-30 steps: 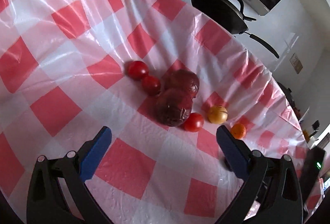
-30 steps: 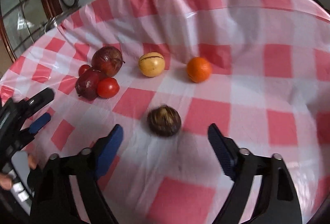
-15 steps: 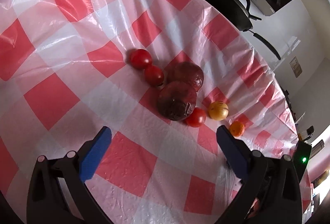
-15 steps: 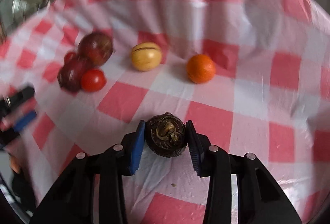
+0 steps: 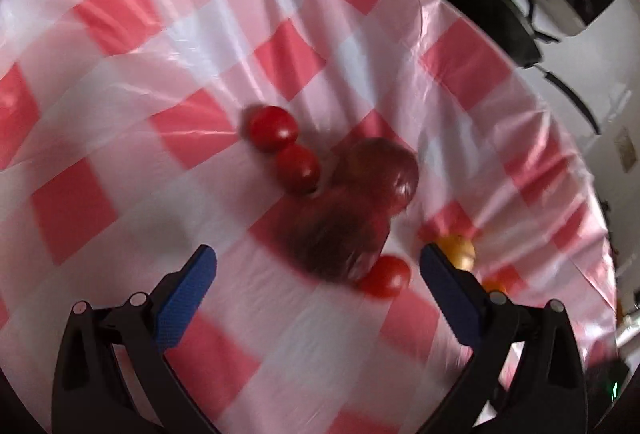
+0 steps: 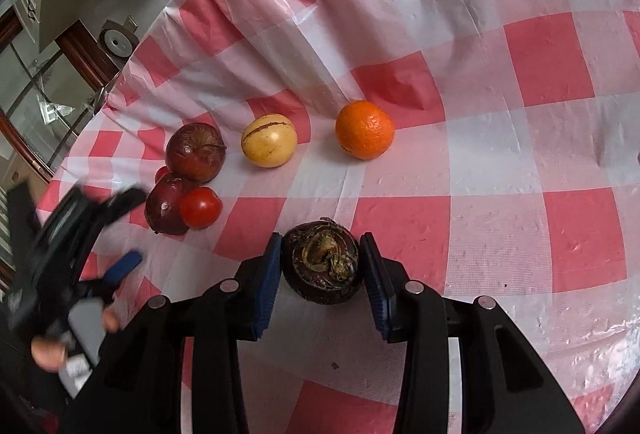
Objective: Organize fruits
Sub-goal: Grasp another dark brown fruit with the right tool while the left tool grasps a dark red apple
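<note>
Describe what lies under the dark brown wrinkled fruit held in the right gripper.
Only the red-and-white checked plastic tablecloth shows beneath the dark brown wrinkled fruit, clamped in the right gripper. Its underside and any contact with the cloth are hidden.

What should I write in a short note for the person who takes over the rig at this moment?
Right gripper: shut on the dark brown round fruit, just above the checked tablecloth.
Left gripper: open, empty, over the cluster of dark red fruits and tomatoes.
Yellow striped fruit and orange lie apart from the cluster.
Done: brown fruit gripped. Left: place it; group the rest.
</note>
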